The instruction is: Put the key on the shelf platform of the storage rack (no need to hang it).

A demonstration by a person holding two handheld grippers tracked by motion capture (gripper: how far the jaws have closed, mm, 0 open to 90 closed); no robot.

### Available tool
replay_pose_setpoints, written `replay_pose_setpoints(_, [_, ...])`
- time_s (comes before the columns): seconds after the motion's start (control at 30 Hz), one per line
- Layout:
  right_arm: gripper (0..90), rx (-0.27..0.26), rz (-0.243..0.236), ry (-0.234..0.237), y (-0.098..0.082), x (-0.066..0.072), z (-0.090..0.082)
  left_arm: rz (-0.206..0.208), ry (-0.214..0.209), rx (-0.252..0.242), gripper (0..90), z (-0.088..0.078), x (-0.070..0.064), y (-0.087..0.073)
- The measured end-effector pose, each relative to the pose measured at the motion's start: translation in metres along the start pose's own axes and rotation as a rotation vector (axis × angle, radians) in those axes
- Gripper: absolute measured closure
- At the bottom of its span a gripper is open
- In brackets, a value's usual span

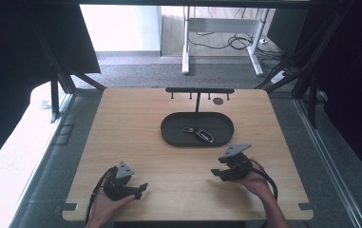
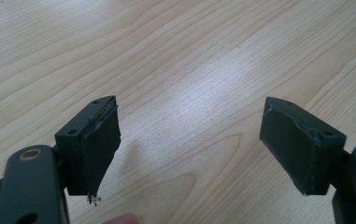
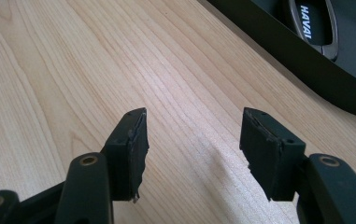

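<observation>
While left gripper (image 1: 138,189) is resting jaws-apart, empty, on table (image 1: 136,137), right gripper (image 1: 216,172) is hovering jaws-apart, empty; car key (image 1: 201,134) lying in black tray (image 1: 169,130) just beyond its tips.

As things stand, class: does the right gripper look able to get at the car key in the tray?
Probably yes: the right gripper is open beside the tray, with bare table between, and the car key lies uncovered inside.

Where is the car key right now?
In the high view the car key lies inside the black oval tray at mid-table, right of the tray's centre, in front of the hook stand, and beyond the right tool.
</observation>
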State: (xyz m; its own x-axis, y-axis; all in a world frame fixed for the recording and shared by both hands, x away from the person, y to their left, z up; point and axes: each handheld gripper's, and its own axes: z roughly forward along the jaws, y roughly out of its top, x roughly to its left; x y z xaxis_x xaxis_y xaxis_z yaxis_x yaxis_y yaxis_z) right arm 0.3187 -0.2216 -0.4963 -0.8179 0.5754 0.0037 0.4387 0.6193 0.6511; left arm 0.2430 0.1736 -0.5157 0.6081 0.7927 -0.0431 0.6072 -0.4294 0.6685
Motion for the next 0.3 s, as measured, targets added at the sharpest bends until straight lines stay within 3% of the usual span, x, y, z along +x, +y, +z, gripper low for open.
replay_pose_setpoints(0.3, [41.7, -0.012, 0.01, -0.011, -0.002, -0.0024, -0.0001, 0.004, -0.004, 0.006, 20.6, 0.0018, -0.0005, 0.0005])
